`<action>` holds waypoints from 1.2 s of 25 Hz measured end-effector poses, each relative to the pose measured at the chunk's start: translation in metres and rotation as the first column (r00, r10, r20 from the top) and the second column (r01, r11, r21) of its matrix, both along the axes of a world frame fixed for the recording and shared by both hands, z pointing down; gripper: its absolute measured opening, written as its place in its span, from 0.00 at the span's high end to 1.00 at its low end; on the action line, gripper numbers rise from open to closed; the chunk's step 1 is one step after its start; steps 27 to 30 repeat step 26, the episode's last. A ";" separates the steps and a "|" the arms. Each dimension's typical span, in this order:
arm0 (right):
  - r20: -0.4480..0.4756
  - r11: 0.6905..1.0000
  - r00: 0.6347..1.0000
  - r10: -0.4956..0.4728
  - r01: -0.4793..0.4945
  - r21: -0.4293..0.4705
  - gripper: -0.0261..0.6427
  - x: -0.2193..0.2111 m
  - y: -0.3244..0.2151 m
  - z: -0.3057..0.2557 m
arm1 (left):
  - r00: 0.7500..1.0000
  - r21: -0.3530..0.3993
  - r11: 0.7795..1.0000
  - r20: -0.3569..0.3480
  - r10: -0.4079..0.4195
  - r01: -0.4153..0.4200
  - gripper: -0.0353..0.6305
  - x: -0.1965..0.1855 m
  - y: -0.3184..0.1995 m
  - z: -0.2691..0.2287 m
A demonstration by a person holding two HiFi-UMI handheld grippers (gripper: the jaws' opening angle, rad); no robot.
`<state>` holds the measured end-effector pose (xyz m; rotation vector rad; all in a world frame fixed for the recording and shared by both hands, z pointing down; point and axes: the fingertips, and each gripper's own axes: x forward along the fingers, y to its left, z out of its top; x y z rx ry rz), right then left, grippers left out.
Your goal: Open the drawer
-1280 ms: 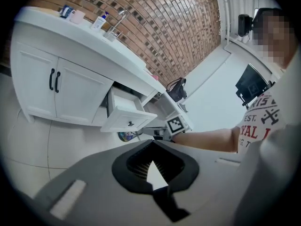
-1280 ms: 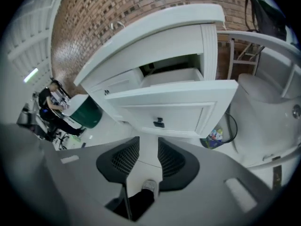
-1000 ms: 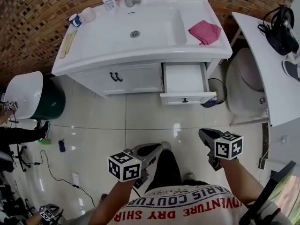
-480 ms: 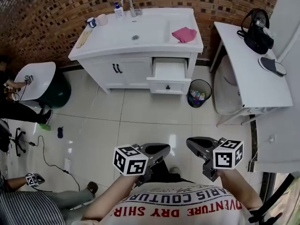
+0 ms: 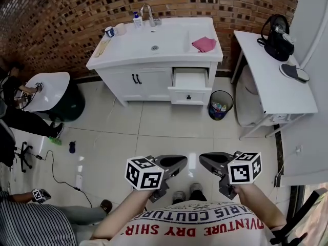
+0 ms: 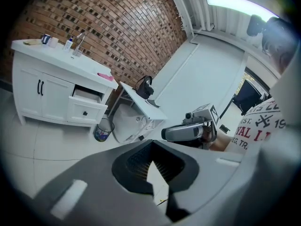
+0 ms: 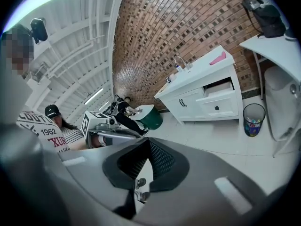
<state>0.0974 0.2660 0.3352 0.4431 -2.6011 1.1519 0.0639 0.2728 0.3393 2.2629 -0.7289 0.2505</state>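
Well short of the open drawer [image 5: 189,82], left tongs [image 5: 182,161] and right tongs [image 5: 203,159] both clenched, empty.

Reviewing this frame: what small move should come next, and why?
Probably just rest: the drawer already stands pulled out of the vanity, and the left gripper and right gripper are both shut, empty, and well away from it.

Pink cloth [image 5: 204,44] lying on the white sink top [image 5: 128,47], soap bottle [image 5: 137,19] next to the faucet [image 5: 149,15], black bag [image 5: 277,37] on the side table [image 5: 266,78], wastebasket [image 5: 221,104] just beside it.
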 end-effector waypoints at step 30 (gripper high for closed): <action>-0.066 0.999 0.998 -0.004 0.007 0.046 0.95 -0.041 0.021 0.004 | 1.000 0.016 1.000 0.018 0.019 -0.019 0.97 -0.039 0.032 -0.002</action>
